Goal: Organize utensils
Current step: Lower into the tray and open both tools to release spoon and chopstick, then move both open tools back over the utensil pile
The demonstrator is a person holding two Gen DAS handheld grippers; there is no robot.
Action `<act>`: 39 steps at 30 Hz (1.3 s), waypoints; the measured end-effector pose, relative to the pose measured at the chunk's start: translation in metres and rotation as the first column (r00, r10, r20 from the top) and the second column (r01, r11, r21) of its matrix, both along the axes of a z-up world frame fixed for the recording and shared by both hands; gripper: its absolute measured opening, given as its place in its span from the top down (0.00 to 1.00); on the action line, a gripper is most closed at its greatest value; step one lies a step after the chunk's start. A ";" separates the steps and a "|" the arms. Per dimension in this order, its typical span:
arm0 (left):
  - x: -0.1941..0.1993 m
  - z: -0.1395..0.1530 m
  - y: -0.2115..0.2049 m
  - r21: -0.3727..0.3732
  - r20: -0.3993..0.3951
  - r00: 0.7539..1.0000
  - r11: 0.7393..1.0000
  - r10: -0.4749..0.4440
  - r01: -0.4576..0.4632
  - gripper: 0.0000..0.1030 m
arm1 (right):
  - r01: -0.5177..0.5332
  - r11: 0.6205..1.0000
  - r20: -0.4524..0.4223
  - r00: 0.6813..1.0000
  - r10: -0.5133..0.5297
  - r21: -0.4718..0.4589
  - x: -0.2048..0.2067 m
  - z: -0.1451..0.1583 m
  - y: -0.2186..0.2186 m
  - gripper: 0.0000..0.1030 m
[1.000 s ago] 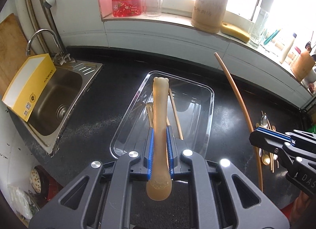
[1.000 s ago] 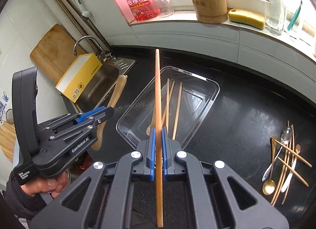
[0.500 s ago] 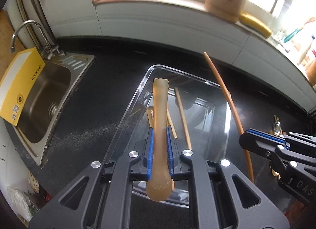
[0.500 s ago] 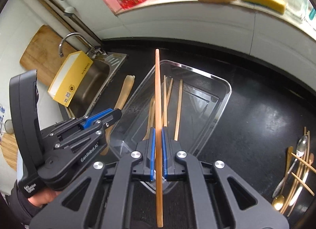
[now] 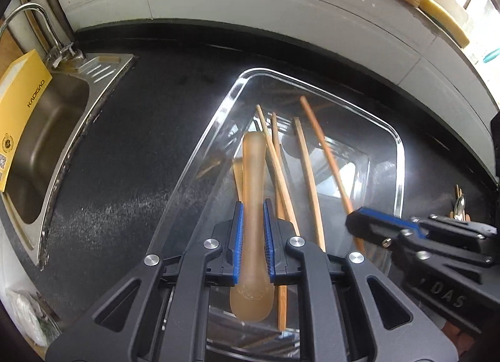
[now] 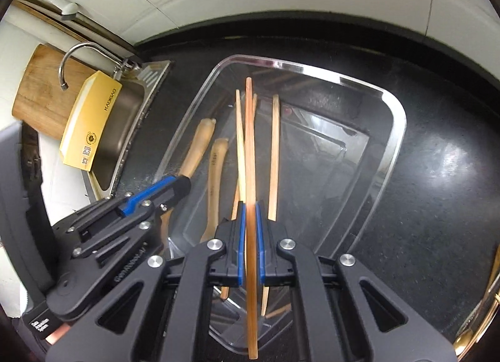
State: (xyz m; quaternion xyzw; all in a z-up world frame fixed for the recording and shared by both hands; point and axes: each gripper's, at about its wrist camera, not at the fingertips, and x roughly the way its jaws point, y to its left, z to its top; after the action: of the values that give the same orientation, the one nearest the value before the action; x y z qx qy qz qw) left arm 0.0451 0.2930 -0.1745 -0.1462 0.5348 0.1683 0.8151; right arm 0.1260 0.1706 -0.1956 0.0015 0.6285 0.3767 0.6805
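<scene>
A black speckled desk (image 5: 131,149) is carrying everything, with a steel sink (image 5: 47,130) sitting at its left end and a yellow box (image 5: 18,112) leaning in the basin. A clear plastic tray (image 5: 397,143) is lying in the middle of the desk, and several wooden chopsticks (image 6: 274,155) and a wooden spoon (image 6: 215,171) are resting on its floor. The left claw (image 5: 253,246) is hanging over the near left part of the tray, its blue pads pinching a translucent amber spoon (image 5: 253,174) by the handle, the bowl end pointing back toward the camera and the handle tip reaching out over the tray floor. The right claw (image 6: 249,246) is hanging just beside it over the tray, pressed together on a single long brown chopstick (image 6: 250,143), which is running lengthwise above the tray contents. At the far right of the desk, more utensils (image 6: 478,324), among them a gold-coloured spoon, are lying in a small heap well apart from the tray.
</scene>
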 end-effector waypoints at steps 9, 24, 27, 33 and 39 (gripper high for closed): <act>0.008 -0.010 0.008 -0.006 0.017 1.000 1.000 0.002 -0.002 0.88 | 0.010 1.000 0.014 1.000 -0.010 -0.011 0.009 -0.009 0.014 0.93; -0.030 0.069 0.011 0.018 0.201 0.979 0.999 0.036 -0.041 0.18 | 0.258 0.966 0.232 0.939 -0.255 0.015 0.002 0.082 -0.144 0.26; -0.040 0.086 -0.007 0.028 0.227 0.974 0.999 0.028 -0.035 0.14 | 0.292 0.956 0.238 0.927 -0.291 0.030 -0.016 0.091 -0.175 0.26; -0.054 0.100 -0.087 0.062 0.227 0.965 0.991 -0.128 0.117 0.13 | 0.367 0.928 0.232 0.899 -0.371 0.060 -0.055 0.097 -0.243 0.26; -0.059 0.097 -0.177 0.073 0.213 0.940 0.964 -0.266 0.257 0.13 | 0.432 0.900 0.234 0.871 -0.433 0.058 -0.090 0.103 -0.318 0.26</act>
State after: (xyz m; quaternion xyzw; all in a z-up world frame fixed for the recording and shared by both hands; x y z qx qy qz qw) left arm -0.0138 0.1161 -0.0779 -0.0735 0.4515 0.0531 0.8877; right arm 0.0356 -0.1472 -0.0926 0.0977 0.5241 0.2138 0.8186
